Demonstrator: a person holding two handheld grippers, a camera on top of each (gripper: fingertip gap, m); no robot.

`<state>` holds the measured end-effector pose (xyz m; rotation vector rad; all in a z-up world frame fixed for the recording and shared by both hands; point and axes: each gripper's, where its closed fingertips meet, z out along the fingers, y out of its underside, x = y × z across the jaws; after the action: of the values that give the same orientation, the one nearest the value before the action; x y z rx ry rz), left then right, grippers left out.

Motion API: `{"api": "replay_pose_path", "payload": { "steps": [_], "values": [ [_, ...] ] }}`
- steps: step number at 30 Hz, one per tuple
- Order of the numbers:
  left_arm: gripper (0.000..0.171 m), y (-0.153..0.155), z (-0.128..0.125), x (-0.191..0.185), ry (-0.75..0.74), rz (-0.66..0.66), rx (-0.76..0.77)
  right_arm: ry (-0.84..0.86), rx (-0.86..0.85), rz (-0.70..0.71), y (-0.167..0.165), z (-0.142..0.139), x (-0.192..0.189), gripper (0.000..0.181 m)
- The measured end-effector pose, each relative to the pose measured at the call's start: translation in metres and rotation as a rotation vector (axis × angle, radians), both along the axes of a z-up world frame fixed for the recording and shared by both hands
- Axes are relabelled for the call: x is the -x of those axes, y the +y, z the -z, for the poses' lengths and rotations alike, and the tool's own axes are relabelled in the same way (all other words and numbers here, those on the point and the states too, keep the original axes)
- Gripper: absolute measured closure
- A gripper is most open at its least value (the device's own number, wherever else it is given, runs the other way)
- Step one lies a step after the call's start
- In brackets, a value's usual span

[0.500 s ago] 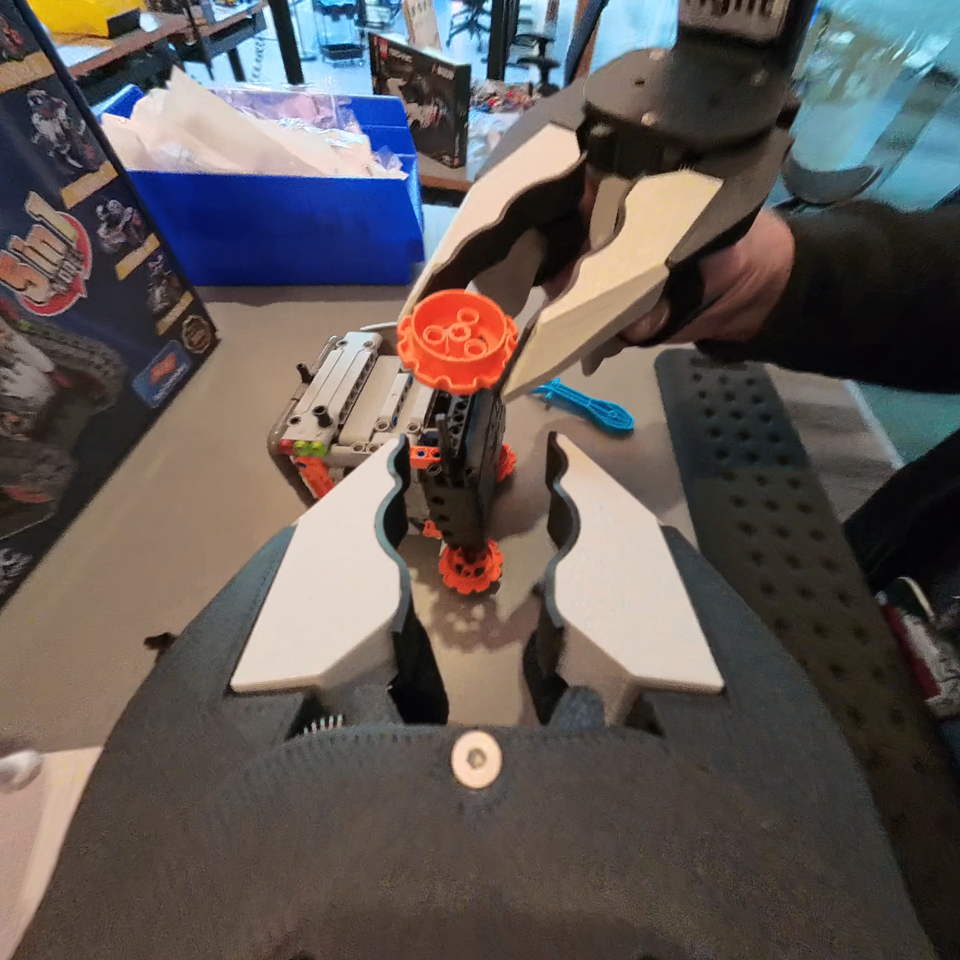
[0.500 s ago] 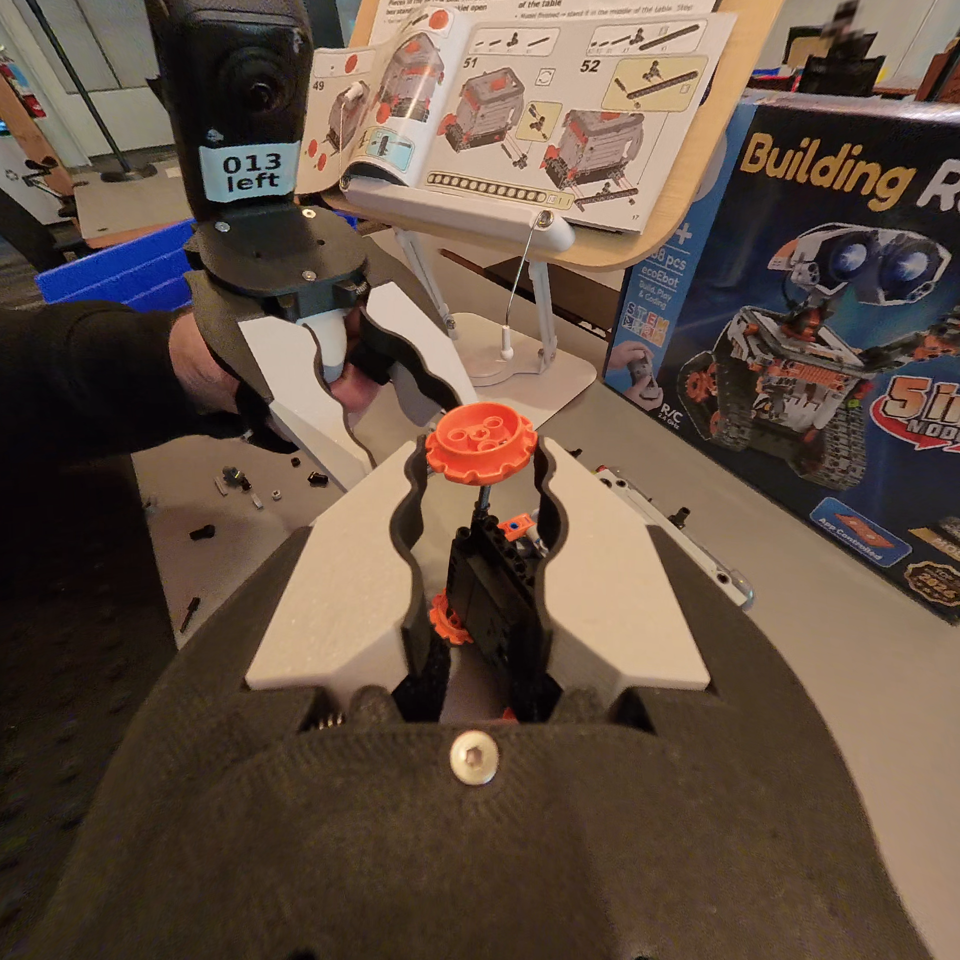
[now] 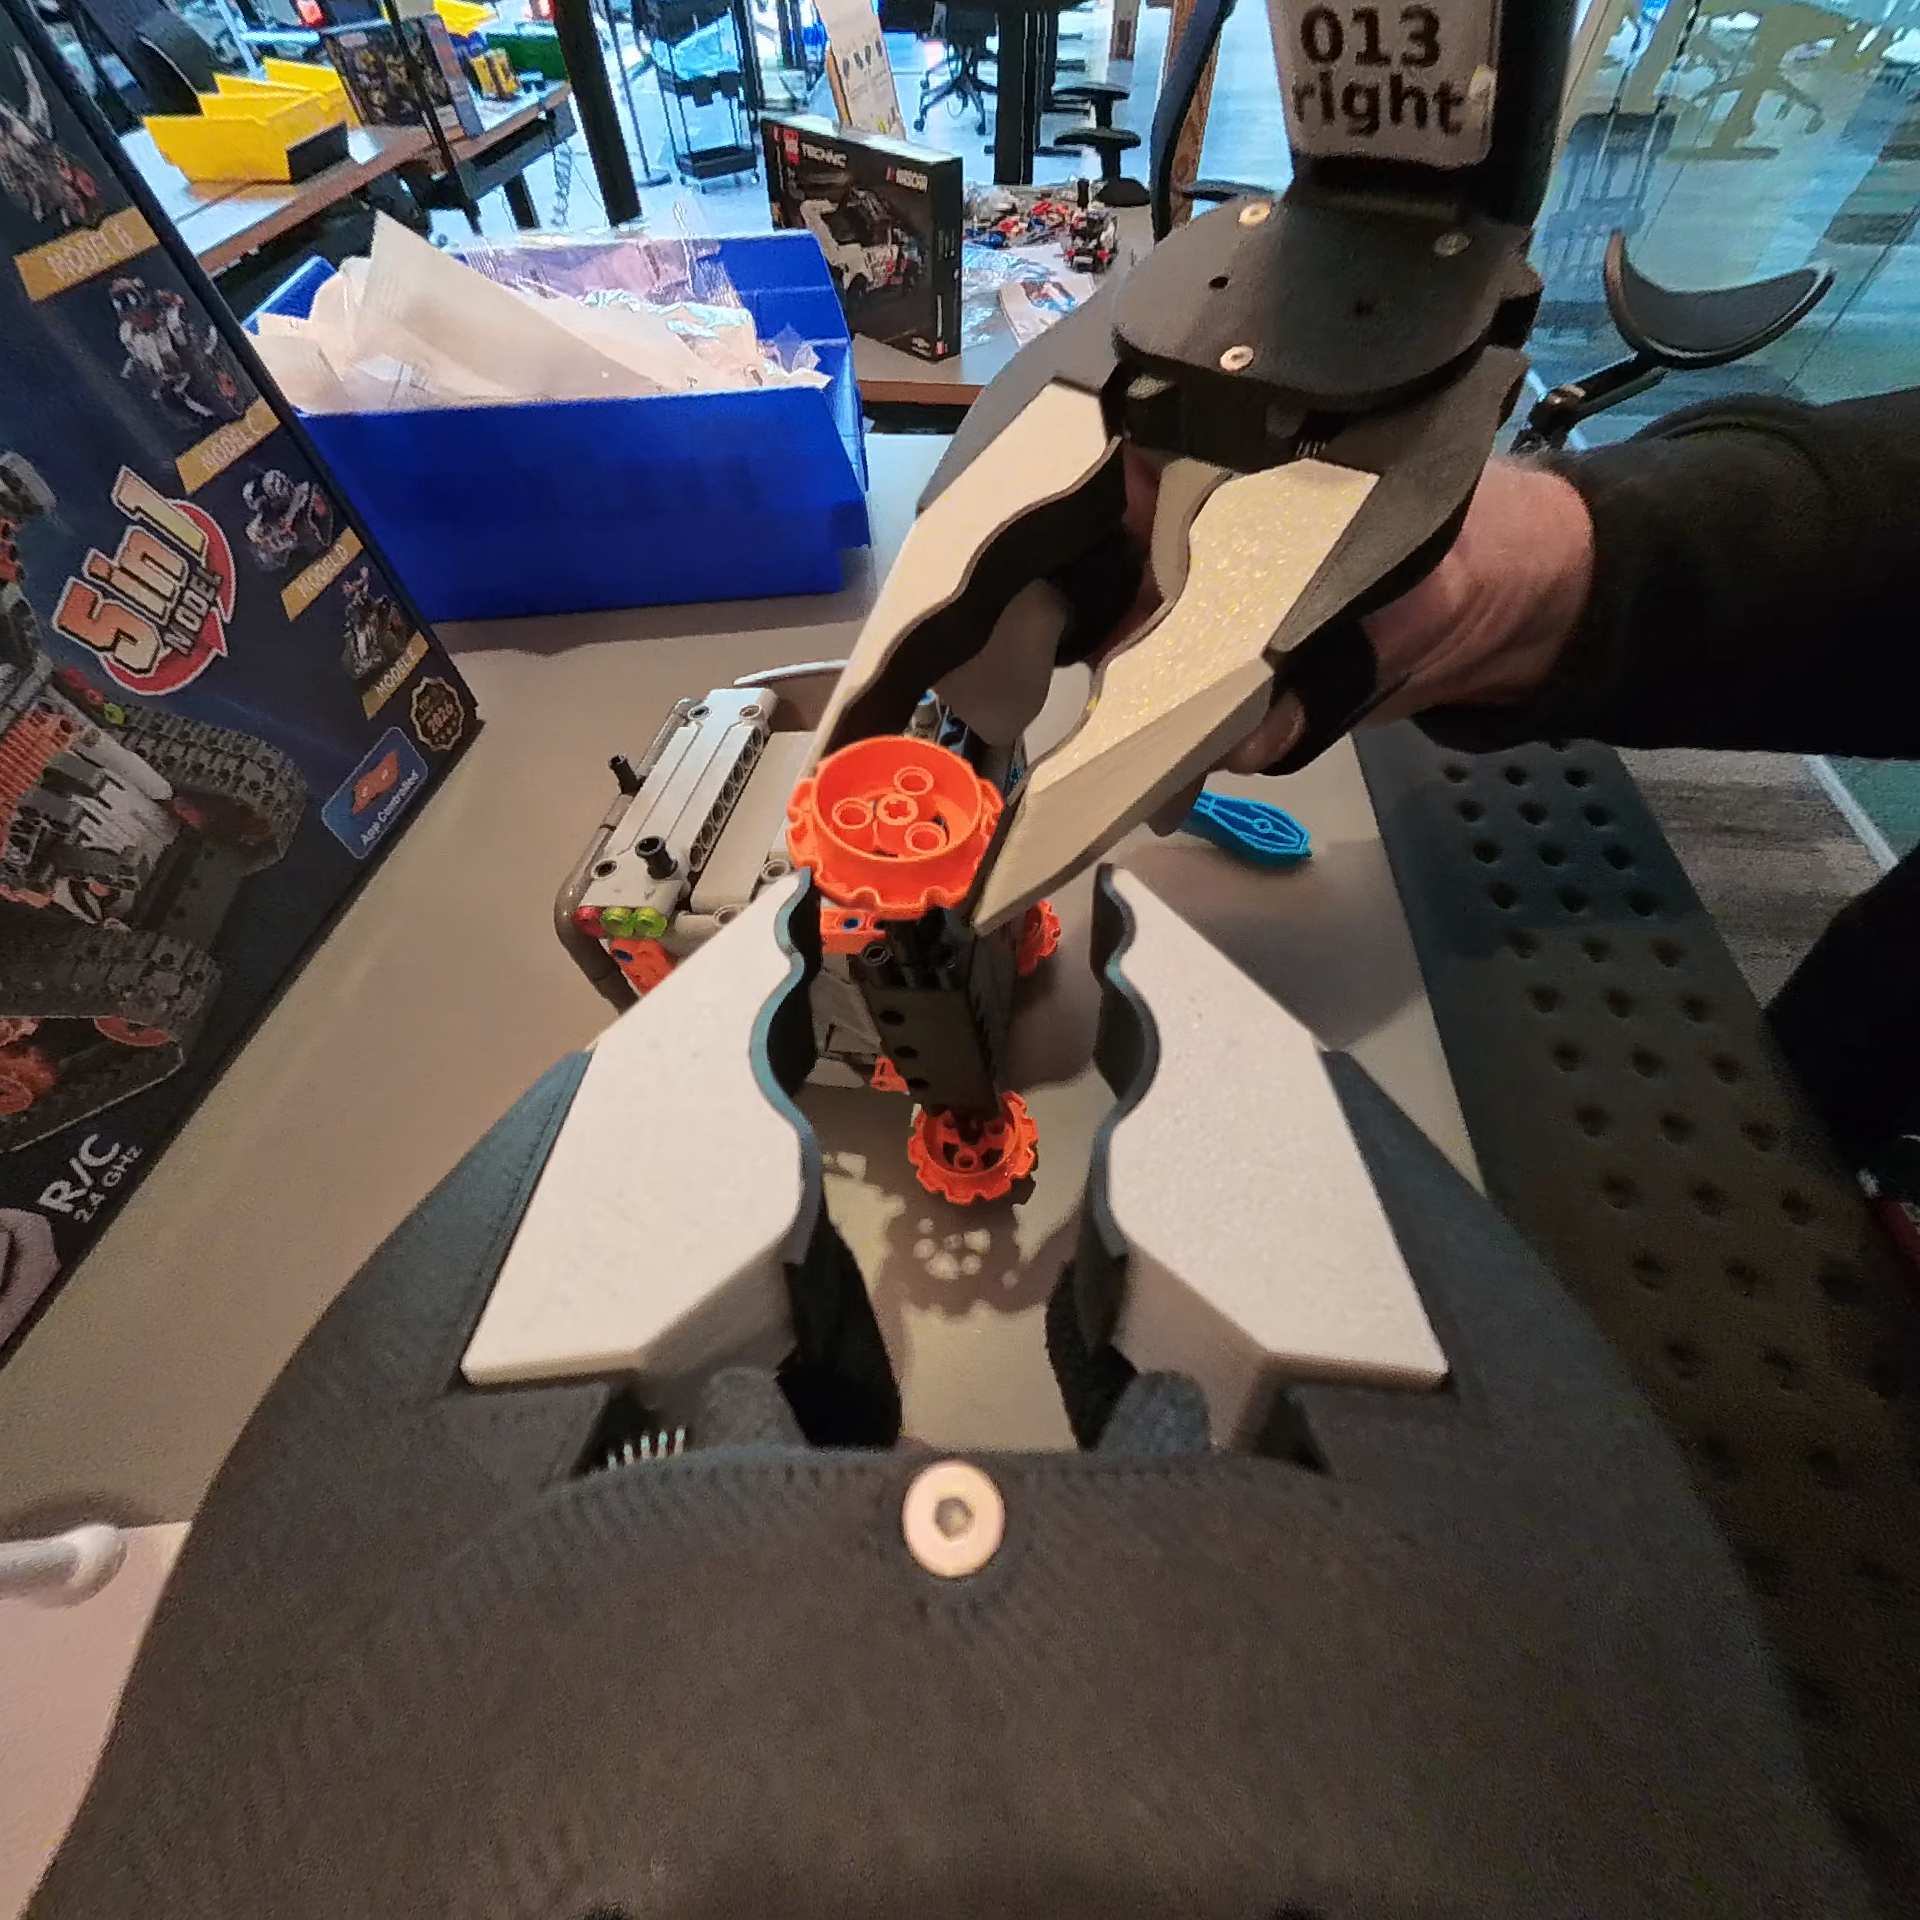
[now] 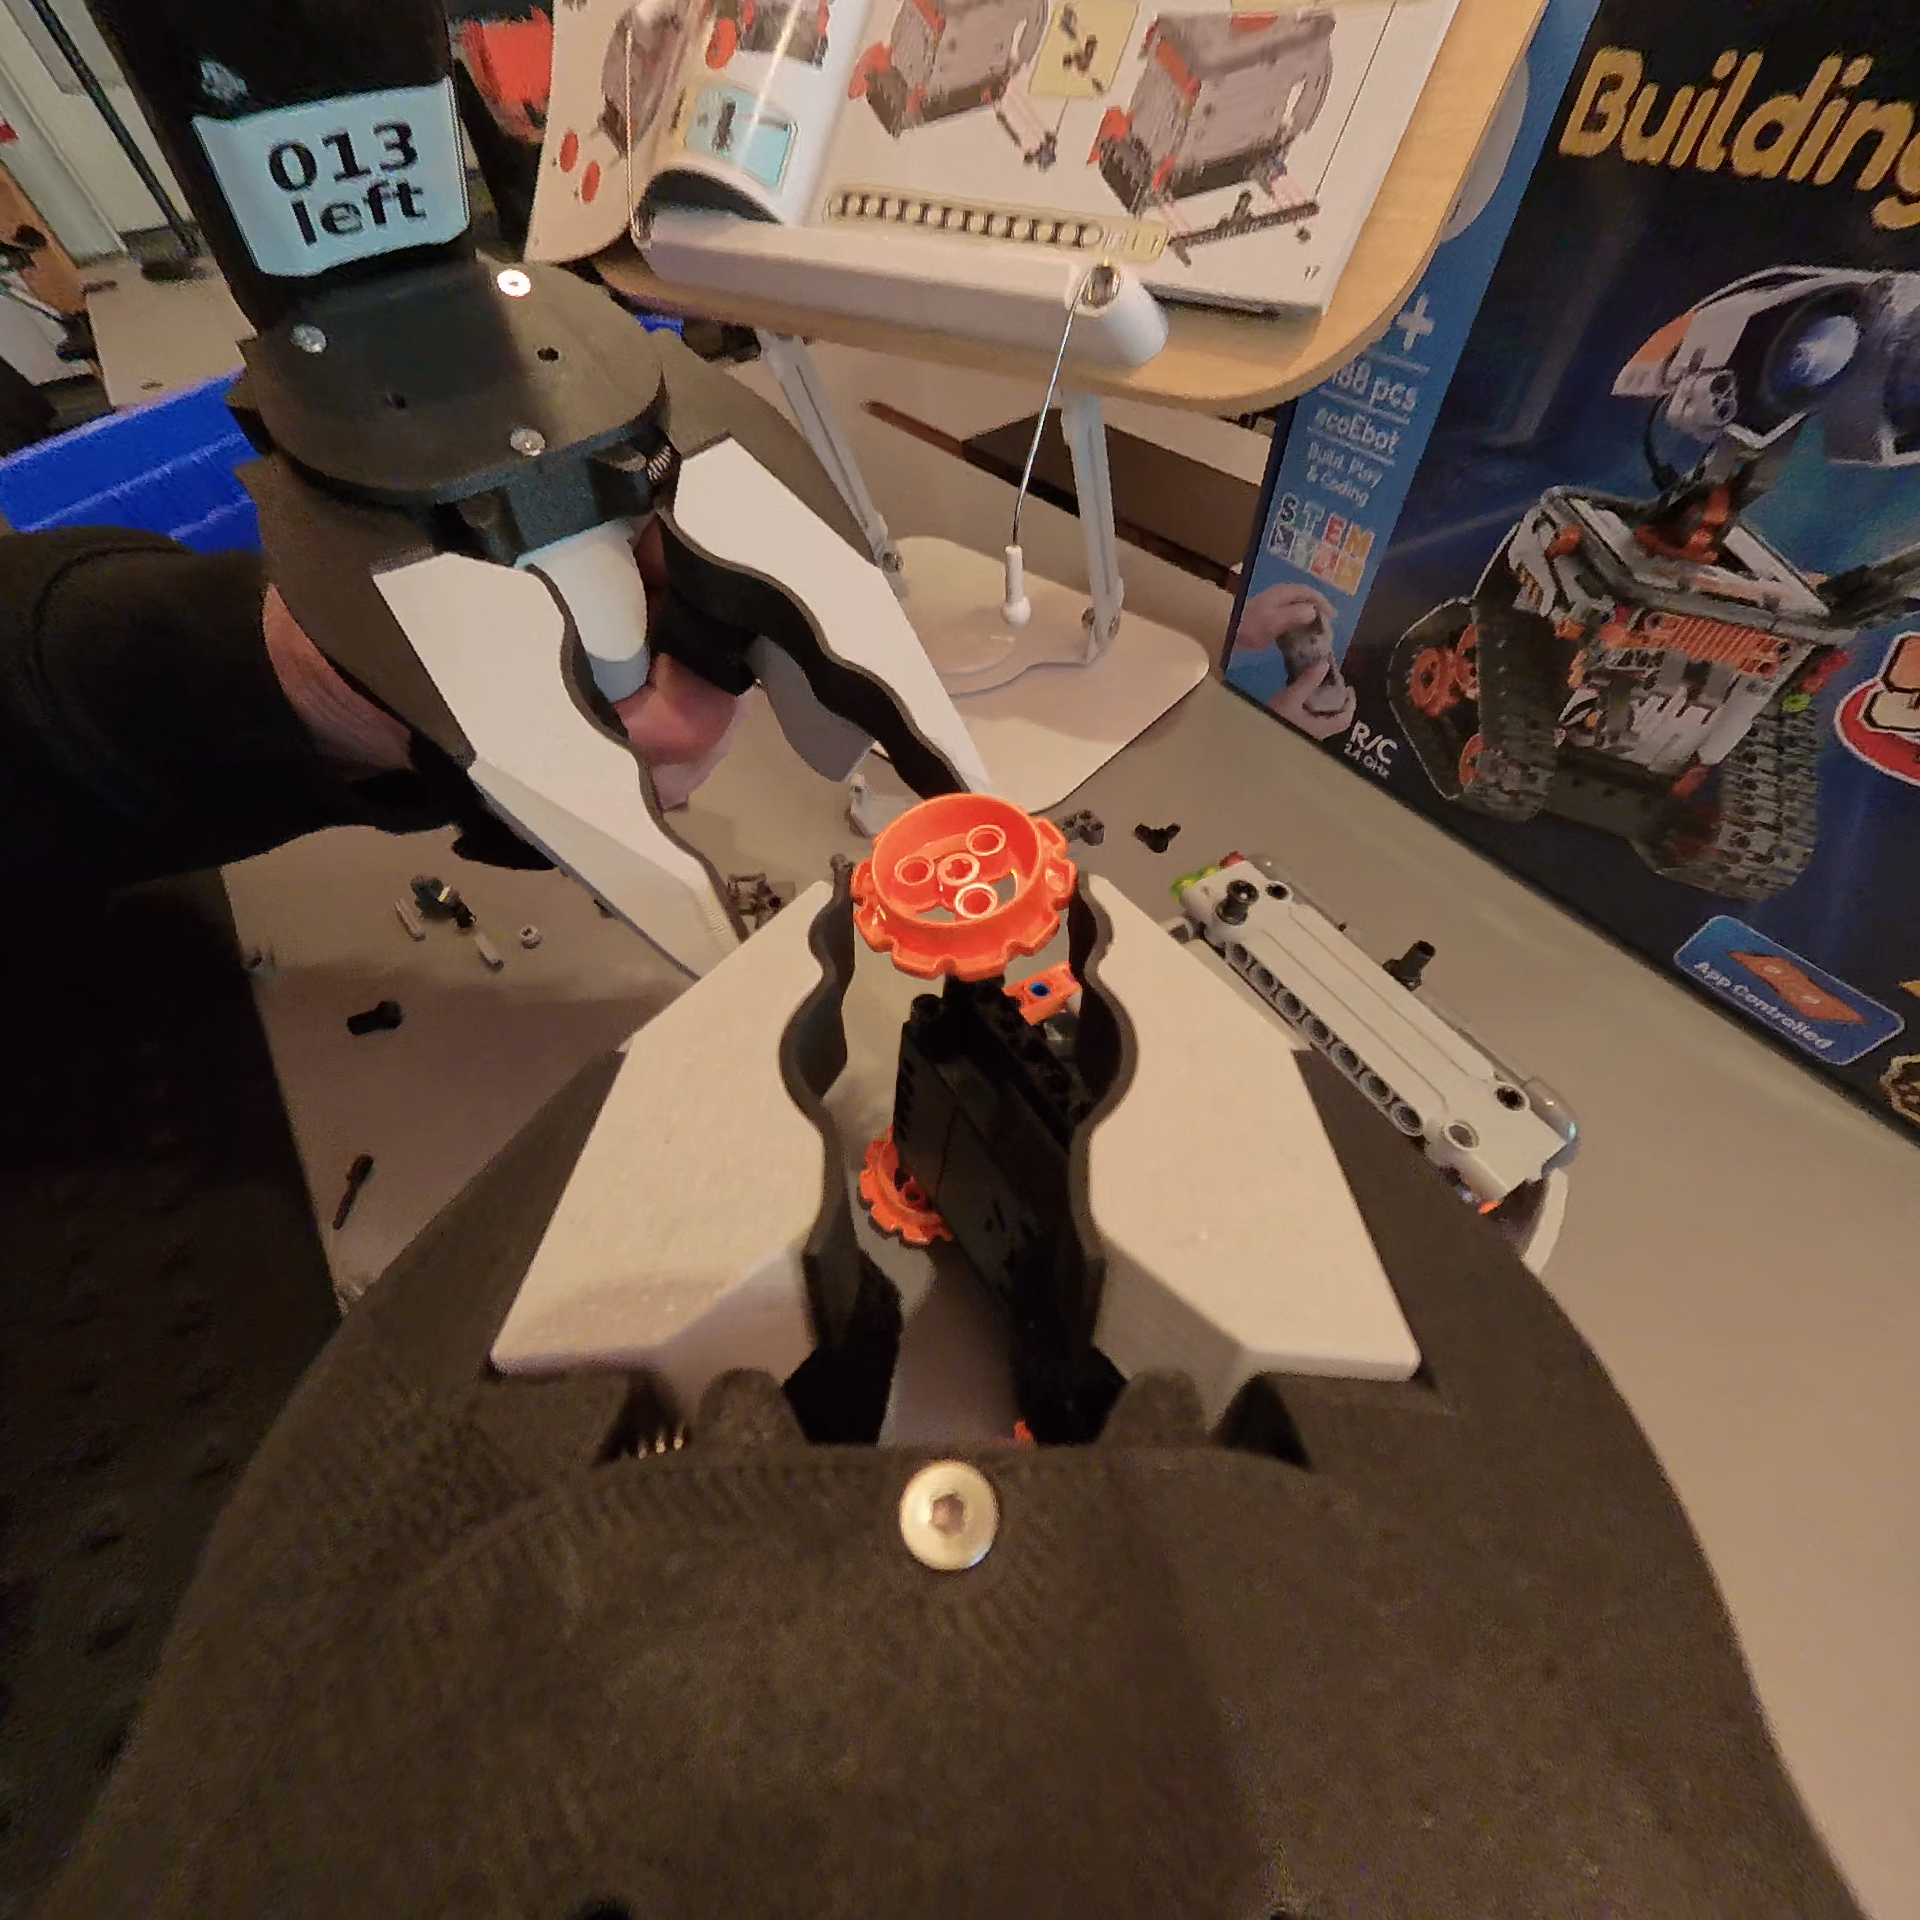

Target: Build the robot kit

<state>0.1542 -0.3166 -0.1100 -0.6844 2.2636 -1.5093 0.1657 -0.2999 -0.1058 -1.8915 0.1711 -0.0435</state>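
Left wrist view, close in: the left gripper (image 3: 953,881) is spread wide, one finger each side of a black beam column (image 3: 935,1018). The finger at nine o'clock sits just beside it, the one at three o'clock stands apart. A small orange gear (image 3: 971,1153) marks the column's foot on the grey table (image 3: 364,1039), at six o'clock from the big orange wheel (image 3: 894,826) on top.

That wheel is the centre of it. The right gripper (image 4: 958,891) comes down from one o'clock and its tips close on the rim from both sides. It looks like a pinch, though real pad contact is hard to confirm at this angle.

The column's long axis runs near upright off the table, leaning a little. The wheel sits square on that axis, open face up.

Risk, as I judge it: the left gripper clamps nothing, so a sideways push from the right could tip the column, or cock the wheel on its axle.

Just behind, at ten o'clock, lies a grey beam assembly (image 3: 686,810). A blue tool (image 3: 1247,831) rests at three o'clock. Farther off are a blue bin (image 3: 582,499) at eleven and a printed toy box (image 3: 156,727) at nine. In the right wrist view, an instruction booklet (image 4: 987,125) stands at twelve.
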Motion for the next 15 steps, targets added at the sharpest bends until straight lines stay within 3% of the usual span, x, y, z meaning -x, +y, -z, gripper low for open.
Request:
{"api": "replay_pose_path", "payload": {
  "steps": [10, 15],
  "values": [
    [0.122, 0.001, 0.013, 0.002, 0.056, 0.01, 0.016, 0.065, 0.029, -0.021, 0.0, 0.002, -0.003, 0.141],
    [0.122, 0.0, 0.032, 0.001, 0.106, -0.01, 0.057, 0.084, 0.007, -0.011, -0.001, 0.001, -0.002, 0.142]
  ]
}}
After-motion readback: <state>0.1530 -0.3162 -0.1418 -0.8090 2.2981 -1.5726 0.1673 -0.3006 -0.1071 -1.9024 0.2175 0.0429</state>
